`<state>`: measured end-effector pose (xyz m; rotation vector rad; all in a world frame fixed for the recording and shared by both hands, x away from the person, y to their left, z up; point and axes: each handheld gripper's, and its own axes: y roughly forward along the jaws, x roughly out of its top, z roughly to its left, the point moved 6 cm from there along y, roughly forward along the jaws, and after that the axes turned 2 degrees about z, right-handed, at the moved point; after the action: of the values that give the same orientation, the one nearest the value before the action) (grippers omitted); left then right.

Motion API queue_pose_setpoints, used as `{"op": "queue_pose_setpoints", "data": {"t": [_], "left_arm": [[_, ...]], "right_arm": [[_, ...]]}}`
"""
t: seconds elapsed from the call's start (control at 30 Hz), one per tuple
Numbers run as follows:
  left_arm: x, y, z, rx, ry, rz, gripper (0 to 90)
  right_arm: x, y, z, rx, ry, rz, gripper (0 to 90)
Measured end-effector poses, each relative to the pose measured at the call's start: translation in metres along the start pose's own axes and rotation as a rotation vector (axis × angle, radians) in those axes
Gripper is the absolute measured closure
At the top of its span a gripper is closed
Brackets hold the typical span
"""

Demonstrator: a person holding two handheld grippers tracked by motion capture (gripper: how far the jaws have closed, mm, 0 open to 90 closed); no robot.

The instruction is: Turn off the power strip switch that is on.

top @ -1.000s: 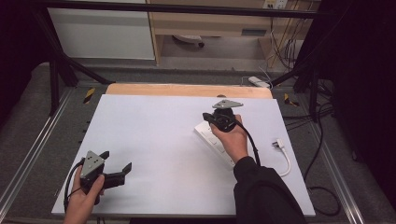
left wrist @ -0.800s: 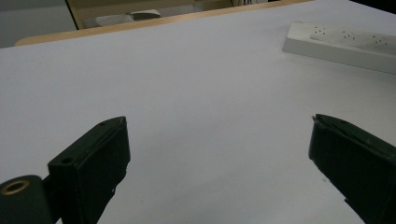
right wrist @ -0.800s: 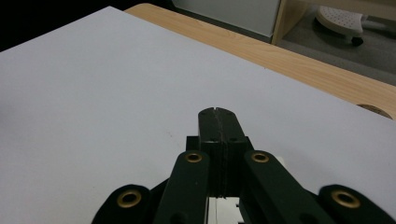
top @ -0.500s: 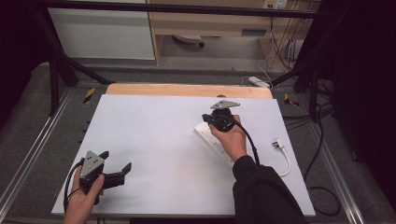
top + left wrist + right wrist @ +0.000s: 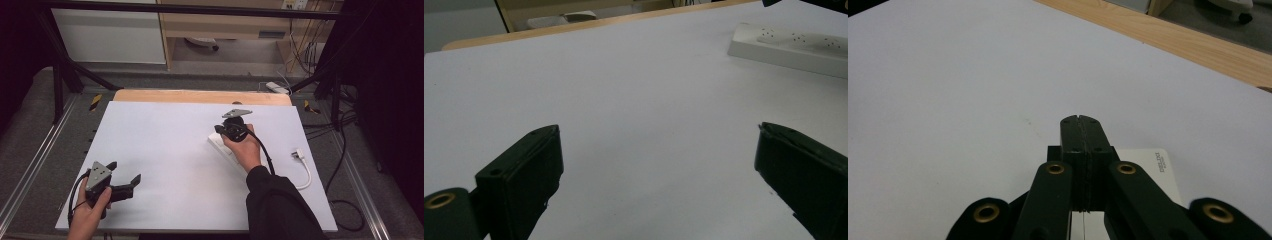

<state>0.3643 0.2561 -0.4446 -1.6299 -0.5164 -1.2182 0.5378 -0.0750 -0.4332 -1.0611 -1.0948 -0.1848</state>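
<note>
Lying just under the right gripper [image 5: 223, 131], jaws pressed together, is the white power strip [image 5: 220, 145]; left gripper [image 5: 125, 176] spread.

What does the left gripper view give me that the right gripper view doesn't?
The left gripper view shows the left gripper with jaws wide open over bare table, and the power strip's socket holes. The right gripper view shows the right gripper shut with nothing between its jaws, above the strip's printed end. Both share the white table and its wooden edge.
</note>
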Motion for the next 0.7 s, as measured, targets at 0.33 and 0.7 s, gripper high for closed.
{"op": "queue_pose_setpoints", "data": {"t": [0.33,0.7], "left_arm": [[0.000,0.000,0.000,-0.003,-0.002,0.000,5.3],[-0.001,0.000,0.000,-0.006,0.001,0.004,5.3]], "right_arm": [[-0.006,0.008,-0.001,0.003,0.029,0.043,90.0],[-0.008,0.015,0.004,0.009,0.029,0.062,90.0]]}}
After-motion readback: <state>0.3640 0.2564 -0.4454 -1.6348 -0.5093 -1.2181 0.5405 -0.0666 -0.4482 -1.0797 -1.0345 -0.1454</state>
